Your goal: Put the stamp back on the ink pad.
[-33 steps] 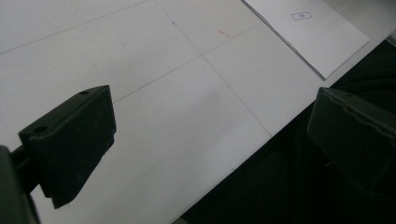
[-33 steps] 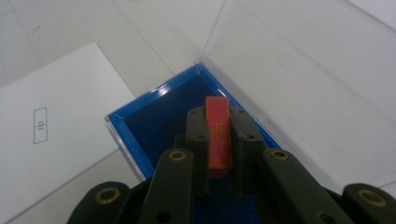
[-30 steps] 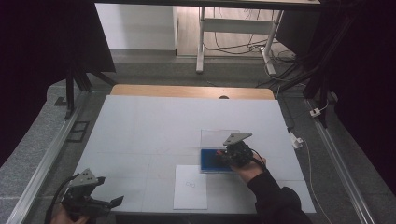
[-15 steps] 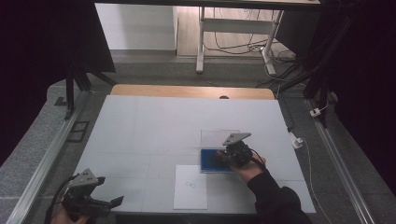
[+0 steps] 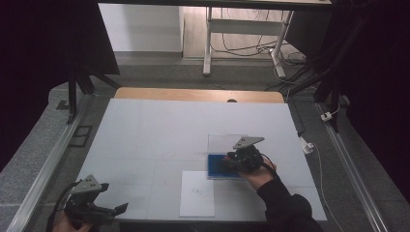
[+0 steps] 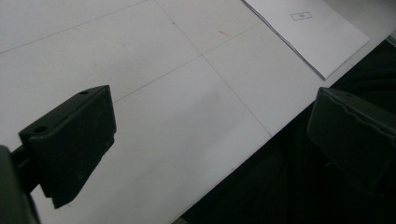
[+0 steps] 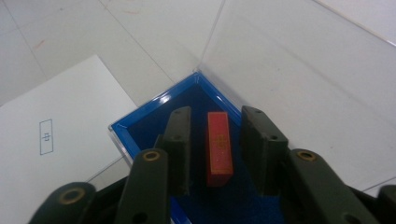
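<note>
the right gripper point(image 7: 215, 154) sits low over the shallow blue-lined box with a clear hinged lid point(image 7: 159, 112), which rests on the white table top point(image 5: 159, 130) just beyond and to the right of the white paper sheet with a small printed mark point(image 5: 197, 193). its jaws have just been opening and now stand apart on either side of the small red rectangular block point(image 7: 219, 148), which lies flat on the blue lining between them, with a gap on each side. the lid stands open behind the box. the left gripper point(image 5: 104, 212) hangs at the near left edge of the table, well apart from the box, jaws spread wide with nothing between them.
</note>
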{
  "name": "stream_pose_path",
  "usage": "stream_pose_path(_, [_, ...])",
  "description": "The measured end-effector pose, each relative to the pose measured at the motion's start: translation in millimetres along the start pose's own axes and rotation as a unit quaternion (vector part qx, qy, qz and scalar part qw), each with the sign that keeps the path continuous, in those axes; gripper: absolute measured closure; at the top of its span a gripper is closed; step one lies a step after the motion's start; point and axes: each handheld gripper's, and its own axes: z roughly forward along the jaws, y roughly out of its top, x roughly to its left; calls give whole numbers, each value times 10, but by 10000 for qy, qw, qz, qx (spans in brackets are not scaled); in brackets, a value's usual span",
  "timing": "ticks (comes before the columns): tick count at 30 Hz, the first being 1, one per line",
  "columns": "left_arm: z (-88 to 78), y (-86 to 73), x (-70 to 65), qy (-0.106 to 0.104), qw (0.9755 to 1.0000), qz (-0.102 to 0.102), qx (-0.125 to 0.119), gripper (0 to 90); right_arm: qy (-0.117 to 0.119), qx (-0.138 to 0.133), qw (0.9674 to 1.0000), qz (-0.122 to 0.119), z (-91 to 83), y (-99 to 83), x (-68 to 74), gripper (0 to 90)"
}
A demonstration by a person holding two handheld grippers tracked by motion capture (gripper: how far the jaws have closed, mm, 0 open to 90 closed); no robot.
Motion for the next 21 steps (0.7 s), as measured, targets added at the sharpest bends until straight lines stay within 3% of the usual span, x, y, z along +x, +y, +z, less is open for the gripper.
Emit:
stream_pose_path(9, [-1, 0, 1, -3, 10000, -2, -2, 15, 72, -26, 10000, 49, -39, 5, 22, 494])
stream_pose_path(16, [0, 0, 1, -2, 10000, -6, -5, 15, 96, -23, 9999, 135, -81, 0, 49, 310])
stream_pose_path(21, [-3, 0, 3, -1, 10000, -10, 1, 15, 79, -118, 9996, 234, -103, 0, 62, 125])
